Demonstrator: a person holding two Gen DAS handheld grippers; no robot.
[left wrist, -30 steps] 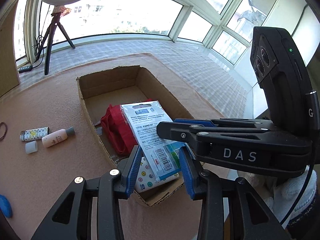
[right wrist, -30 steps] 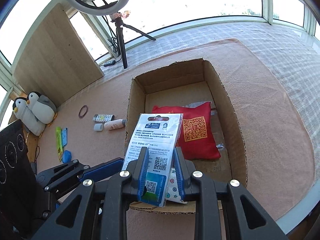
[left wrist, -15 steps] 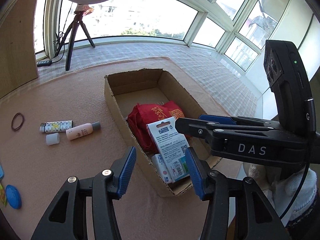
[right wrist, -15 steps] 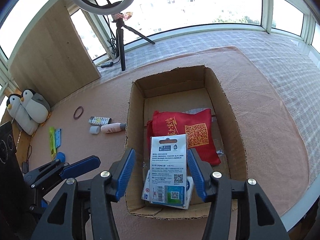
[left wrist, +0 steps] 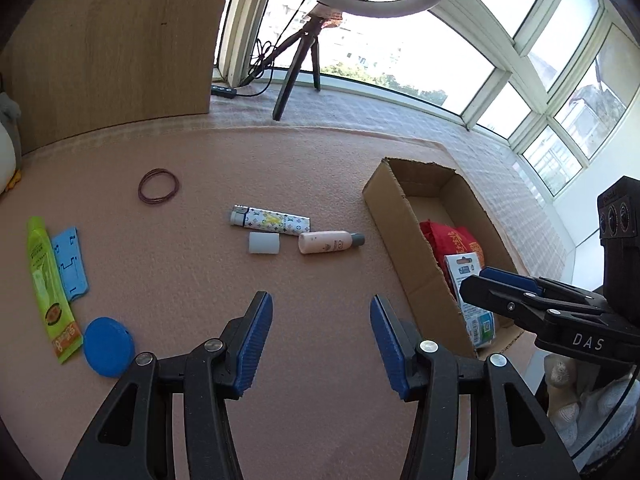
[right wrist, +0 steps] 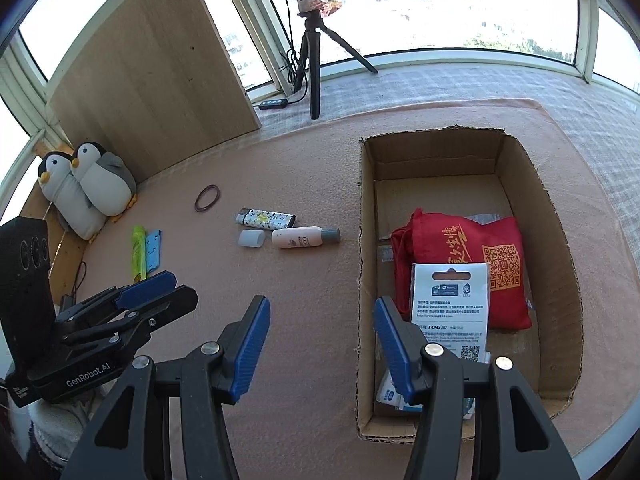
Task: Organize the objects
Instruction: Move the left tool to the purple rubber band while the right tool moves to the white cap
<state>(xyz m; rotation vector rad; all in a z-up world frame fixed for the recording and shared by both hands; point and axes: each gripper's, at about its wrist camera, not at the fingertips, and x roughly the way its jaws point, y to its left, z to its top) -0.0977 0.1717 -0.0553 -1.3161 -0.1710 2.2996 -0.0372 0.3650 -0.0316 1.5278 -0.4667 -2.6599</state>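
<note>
We see the cardboard box (right wrist: 472, 272) on the pink surface (right wrist: 280, 312), open at the top. Inside it lies a red pouch (right wrist: 460, 256) printed with yellow characters and a QR code, and leaning over its near edge is a white card packet (right wrist: 450, 312) on which we read "TOG" and a web address, though the smaller print is too fine for us to make out. Another small packet (right wrist: 388, 394) sits under it at the near end of the box.

To the left of the box, on the bare surface, lie a pale pink bottle (left wrist: 330, 242) with a grey cap, lettered "CO" as far as we can tell, a patterned tube (left wrist: 270, 220) just beyond it, and a translucent white cap (left wrist: 263, 243) beside them. Farther left we find a brown hair tie (left wrist: 157, 186), a green sachet (left wrist: 48, 288) touching a light blue card (left wrist: 71, 264), and a blue round lid (left wrist: 109, 342).

Our left hand-held gripper (left wrist: 320, 336) hangs over the empty surface with its blue pads spread wide, holding nothing. Our right hand-held gripper (right wrist: 320, 344) is likewise spread wide and empty, straddling the near left wall of the box; its body reads "DAS" in the left view, and the left one reads "GenRobot.AI".

Two plush penguins (right wrist: 86, 186) rest against a wooden panel (right wrist: 152, 76), and a ring light on a tripod (right wrist: 314, 52) stands by the window.
</note>
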